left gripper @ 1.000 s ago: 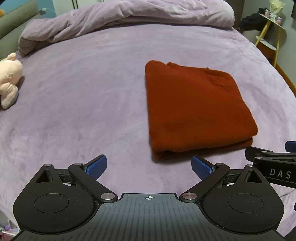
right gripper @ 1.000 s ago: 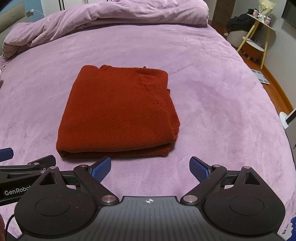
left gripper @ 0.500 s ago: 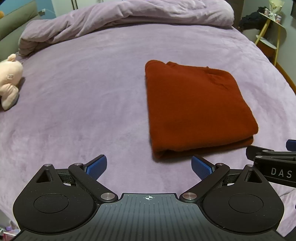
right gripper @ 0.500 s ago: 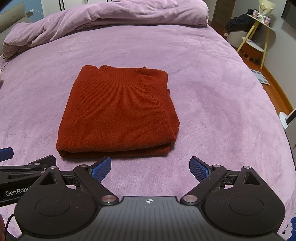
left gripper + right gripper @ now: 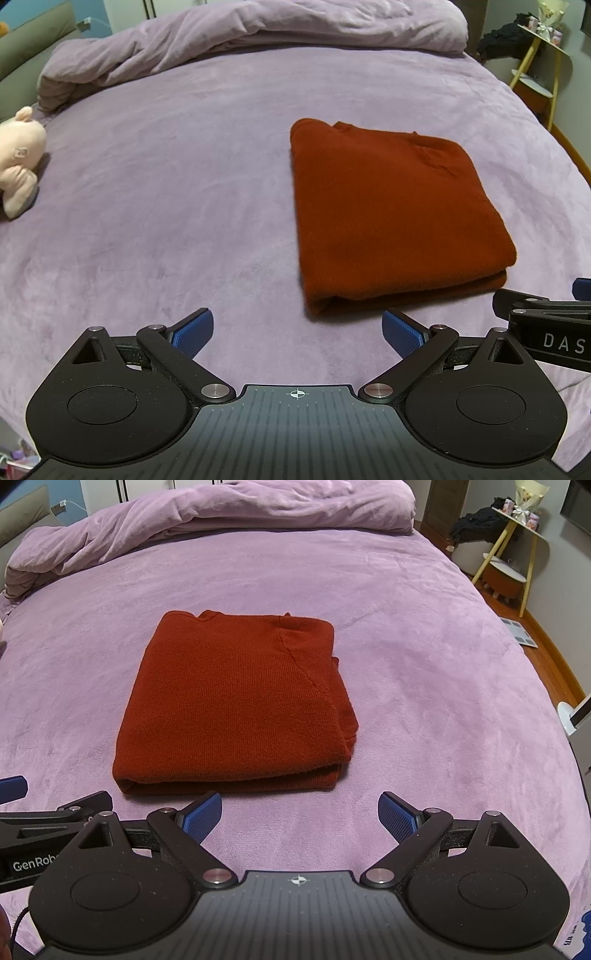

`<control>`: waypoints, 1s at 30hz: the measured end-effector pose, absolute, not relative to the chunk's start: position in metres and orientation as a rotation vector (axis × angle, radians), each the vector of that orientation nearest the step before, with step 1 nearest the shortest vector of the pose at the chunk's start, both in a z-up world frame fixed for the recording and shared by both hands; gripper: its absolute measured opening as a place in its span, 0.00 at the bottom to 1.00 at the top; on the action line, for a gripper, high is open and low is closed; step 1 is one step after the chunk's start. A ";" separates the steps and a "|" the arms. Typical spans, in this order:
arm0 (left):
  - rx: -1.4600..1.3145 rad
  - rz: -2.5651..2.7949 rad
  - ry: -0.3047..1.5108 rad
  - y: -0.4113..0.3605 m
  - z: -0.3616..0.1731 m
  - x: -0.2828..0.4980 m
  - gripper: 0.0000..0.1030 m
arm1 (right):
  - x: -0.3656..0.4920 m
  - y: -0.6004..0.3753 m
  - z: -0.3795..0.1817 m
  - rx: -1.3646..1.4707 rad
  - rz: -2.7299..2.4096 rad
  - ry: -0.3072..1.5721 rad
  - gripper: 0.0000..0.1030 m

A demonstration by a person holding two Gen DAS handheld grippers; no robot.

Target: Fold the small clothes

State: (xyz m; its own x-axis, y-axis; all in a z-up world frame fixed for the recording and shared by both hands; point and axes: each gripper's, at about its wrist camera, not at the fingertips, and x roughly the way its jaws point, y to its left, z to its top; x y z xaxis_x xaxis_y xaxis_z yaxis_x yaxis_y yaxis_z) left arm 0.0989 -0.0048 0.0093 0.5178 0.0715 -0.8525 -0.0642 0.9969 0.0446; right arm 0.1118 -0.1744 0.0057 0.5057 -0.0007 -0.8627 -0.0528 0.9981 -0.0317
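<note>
The left gripper [image 5: 297, 328] hovers with its blue pads spread wide and nothing between them, just short of the near edge of the red sweater [image 5: 391, 218]. The right gripper [image 5: 299, 810] is likewise spread wide and empty, a little back from the same edge.

The sweater lies on the purple bedspread [image 5: 424, 664] roughly mid-bed, folded into a compact, nearly square bundle. Its near edge shows stacked layers closed by a rounded fold, and a sleeve seam runs across the top layer (a small lip of fabric sticks out on the right side, so the stack is not perfectly flush).

Judging by this, the folding of this piece looks essentially done; what might remain is a light tidy of that right edge, or moving on to another garment, though none is visible here. A rumpled duvet [image 5: 258, 33] sits at the far end, and a plush toy [image 5: 18, 158] lies well apart to the left.
</note>
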 end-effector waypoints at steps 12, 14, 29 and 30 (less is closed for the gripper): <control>0.007 0.078 1.025 -0.005 0.009 0.098 0.98 | 0.111 -0.174 0.006 -0.055 0.033 1.037 0.90; 0.007 0.076 1.028 -0.006 0.009 0.098 0.98 | 0.111 -0.174 0.006 -0.055 0.031 1.037 0.90; 0.003 0.074 1.031 -0.007 0.008 0.098 0.98 | 0.110 -0.173 0.008 -0.052 0.029 1.033 0.90; 0.002 0.073 1.031 -0.007 0.008 0.098 0.98 | 0.110 -0.173 0.008 -0.052 0.030 1.033 0.90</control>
State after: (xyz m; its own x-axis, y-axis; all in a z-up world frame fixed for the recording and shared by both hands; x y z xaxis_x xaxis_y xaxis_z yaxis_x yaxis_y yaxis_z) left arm 0.0982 -0.0066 0.0079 0.5114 0.0617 -0.8571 -0.0597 0.9976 0.0362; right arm 0.1101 -0.1733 0.0079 0.5120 0.0002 -0.8590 -0.0491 0.9984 -0.0291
